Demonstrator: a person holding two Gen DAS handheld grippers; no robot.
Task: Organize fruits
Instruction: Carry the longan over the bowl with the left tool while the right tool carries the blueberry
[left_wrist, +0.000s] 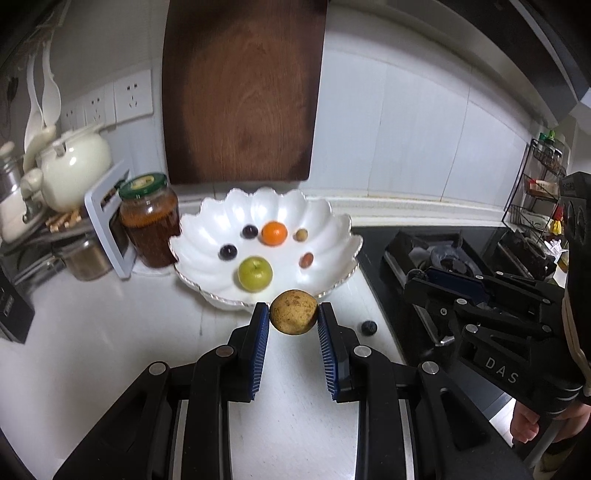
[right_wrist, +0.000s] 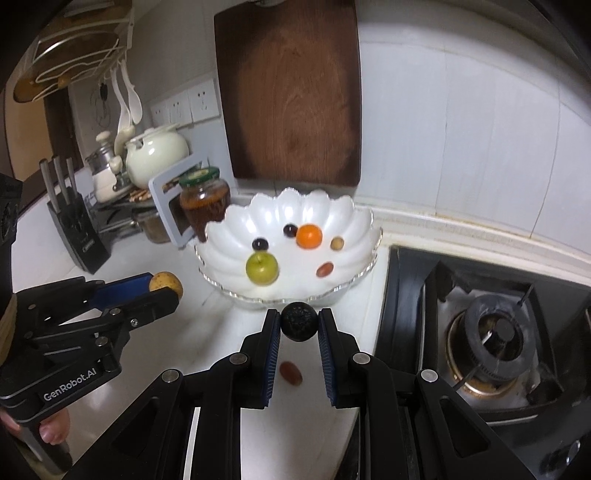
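Fruits are partly gathered: the white scalloped bowl at the back of the surface, against the wall, already holds a green apple, an orange, two dark grapes and two small reddish or tan ones. The left gripper has its jaws closed on a tan speckled round fruit, held just short of the bowl's front rim. The right gripper has its jaws closed on a dark round fruit, likewise in front of the rim and toward the stove side.

The step in hand looks like carrying both pieces to the bowl. The next move calls for lifting each over the scalloped rim, finding a bare patch of the bowl, and parting the jaws low enough that the round fruit does not roll into the others.

The right wrist view shows a small reddish fruit lying loose on the surface beneath the right jaws; the left view does not show it. The left view shows a small dark fruit near the surface's stove-side edge; it may be the one the right gripper holds, though the angle leaves that unclear.
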